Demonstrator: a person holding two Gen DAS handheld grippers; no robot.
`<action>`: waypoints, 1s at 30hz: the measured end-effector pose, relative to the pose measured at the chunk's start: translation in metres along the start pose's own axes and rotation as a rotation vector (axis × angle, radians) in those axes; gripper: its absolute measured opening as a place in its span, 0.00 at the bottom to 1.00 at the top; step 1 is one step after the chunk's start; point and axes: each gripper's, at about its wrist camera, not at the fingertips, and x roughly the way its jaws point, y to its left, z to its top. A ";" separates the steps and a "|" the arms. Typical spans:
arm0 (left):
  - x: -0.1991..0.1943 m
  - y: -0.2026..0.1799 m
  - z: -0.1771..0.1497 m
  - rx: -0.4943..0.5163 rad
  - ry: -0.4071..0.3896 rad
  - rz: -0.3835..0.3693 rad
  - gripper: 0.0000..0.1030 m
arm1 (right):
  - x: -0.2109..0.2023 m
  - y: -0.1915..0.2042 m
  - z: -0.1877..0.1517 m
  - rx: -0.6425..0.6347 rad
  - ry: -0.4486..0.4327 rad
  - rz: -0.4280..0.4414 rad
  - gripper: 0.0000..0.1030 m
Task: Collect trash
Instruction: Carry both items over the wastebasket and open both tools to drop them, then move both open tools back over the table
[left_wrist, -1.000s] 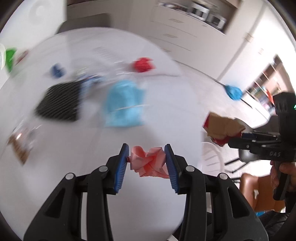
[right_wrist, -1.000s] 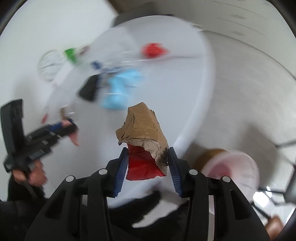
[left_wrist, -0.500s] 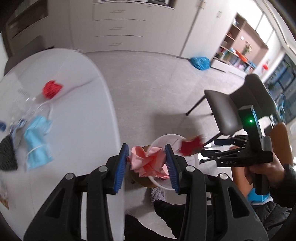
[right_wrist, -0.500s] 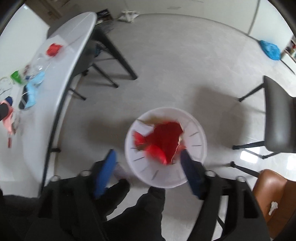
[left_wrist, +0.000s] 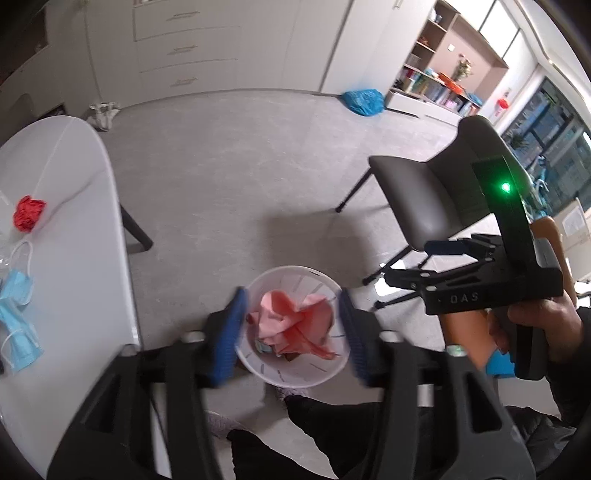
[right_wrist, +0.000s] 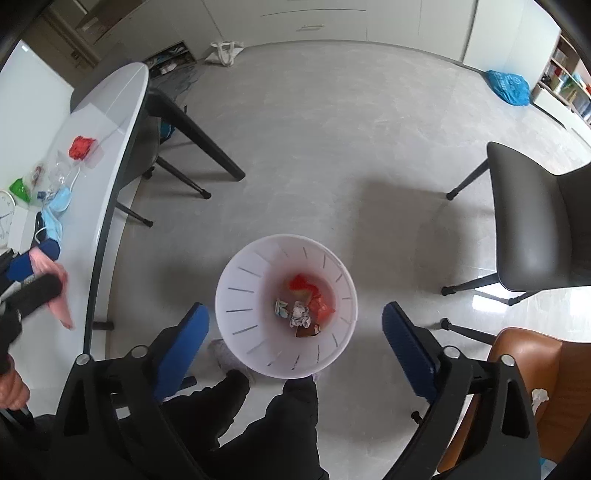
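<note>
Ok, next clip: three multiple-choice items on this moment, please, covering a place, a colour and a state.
1. Where does the bin stand? A on the floor beside the table; B on the table; C on a chair.
2. What colour is the crumpled ball on the table? A yellow; B red; C black.
3. The bin is: A empty; B tipped over; C upright with trash inside.
A: it sits on the floor by the table's edge. B: the ball is red. C: scraps lie at its bottom.
</note>
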 end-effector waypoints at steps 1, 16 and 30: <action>0.000 -0.003 0.000 -0.004 0.004 0.008 0.84 | -0.001 -0.001 0.000 0.002 -0.004 -0.003 0.94; -0.016 0.002 -0.006 -0.061 -0.016 0.040 0.92 | -0.012 0.007 -0.004 -0.011 -0.025 -0.007 0.95; -0.081 0.078 -0.044 -0.280 -0.095 0.199 0.92 | -0.037 0.099 0.018 -0.170 -0.102 0.068 0.97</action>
